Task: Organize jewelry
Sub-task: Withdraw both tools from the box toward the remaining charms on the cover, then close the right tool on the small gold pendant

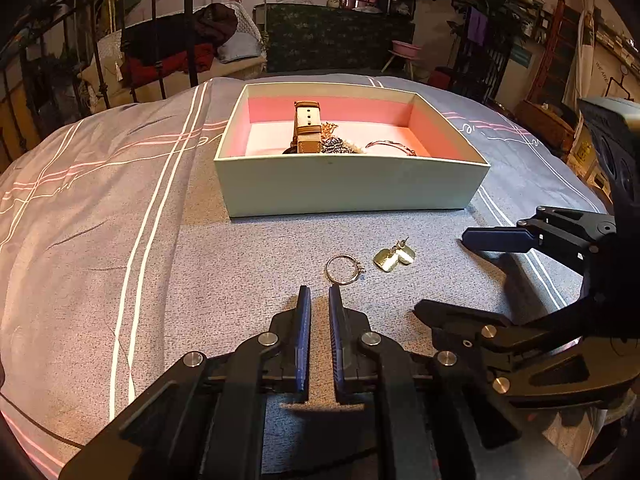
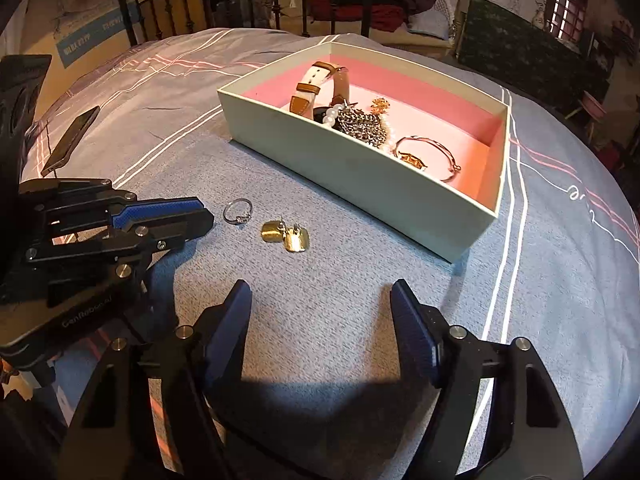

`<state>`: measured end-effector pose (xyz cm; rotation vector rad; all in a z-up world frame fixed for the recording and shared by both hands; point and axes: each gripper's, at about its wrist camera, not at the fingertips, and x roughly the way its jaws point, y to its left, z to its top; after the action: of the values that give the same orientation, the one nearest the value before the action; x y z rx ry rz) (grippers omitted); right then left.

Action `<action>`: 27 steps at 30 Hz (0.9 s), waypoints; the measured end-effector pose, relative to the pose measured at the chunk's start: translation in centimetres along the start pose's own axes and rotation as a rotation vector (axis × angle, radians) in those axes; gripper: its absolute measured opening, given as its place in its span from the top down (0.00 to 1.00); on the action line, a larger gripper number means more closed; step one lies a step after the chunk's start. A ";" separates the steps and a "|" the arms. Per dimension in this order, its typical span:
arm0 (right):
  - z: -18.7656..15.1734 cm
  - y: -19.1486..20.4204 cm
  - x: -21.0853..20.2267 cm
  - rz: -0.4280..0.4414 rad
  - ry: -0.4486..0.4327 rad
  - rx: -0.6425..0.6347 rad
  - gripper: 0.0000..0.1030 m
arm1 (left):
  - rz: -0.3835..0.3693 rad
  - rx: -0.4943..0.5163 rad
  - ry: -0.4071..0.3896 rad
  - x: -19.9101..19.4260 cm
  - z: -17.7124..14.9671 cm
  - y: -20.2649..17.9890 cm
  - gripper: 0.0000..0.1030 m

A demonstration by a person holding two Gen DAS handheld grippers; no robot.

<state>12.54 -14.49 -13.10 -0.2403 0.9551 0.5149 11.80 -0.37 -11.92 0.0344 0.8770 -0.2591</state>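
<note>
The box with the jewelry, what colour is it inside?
Pink lining inside the box, pale cream outside; the right wrist view shows it best.

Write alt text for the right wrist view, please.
Open right tongs hover over a grey bedspread, facing a silver ring and gold earrings. Behind sits a pink-lined box of jewelry; the shut left tongs point at the ring.

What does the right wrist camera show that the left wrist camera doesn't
Only the right wrist view shows a dark phone lying on the bedspread, plus pearl beads in the box.

Only the left wrist view shows a pink basin on a stool behind the bed.

Both show the pink-lined box holding a tan-strapped watch and bangle, the ring and gold earrings on the bedspread, the nearly shut left gripper, and the open right gripper.
</note>
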 end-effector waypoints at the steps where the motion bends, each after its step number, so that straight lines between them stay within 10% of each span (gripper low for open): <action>1: 0.4 0.2 0.2 0.012 0.002 -0.011 0.37 | -0.001 -0.003 -0.001 0.0 0.0 0.1 0.90; 6: 1.7 0.6 1.3 0.060 0.007 -0.063 0.42 | -0.002 -0.012 -0.001 -0.2 -0.1 0.0 0.90; 14: 1.5 2.0 0.8 0.107 -0.008 -0.122 0.86 | -0.021 -0.041 0.003 -0.2 -0.2 0.6 0.90; 27: 0.1 2.5 -2.0 0.093 -0.056 -0.097 0.87 | -0.016 0.011 0.004 -0.2 0.1 -0.2 0.75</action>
<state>10.36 -12.89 -11.27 -0.2681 0.8905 0.6513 11.77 -0.51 -11.69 0.0383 0.8802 -0.2791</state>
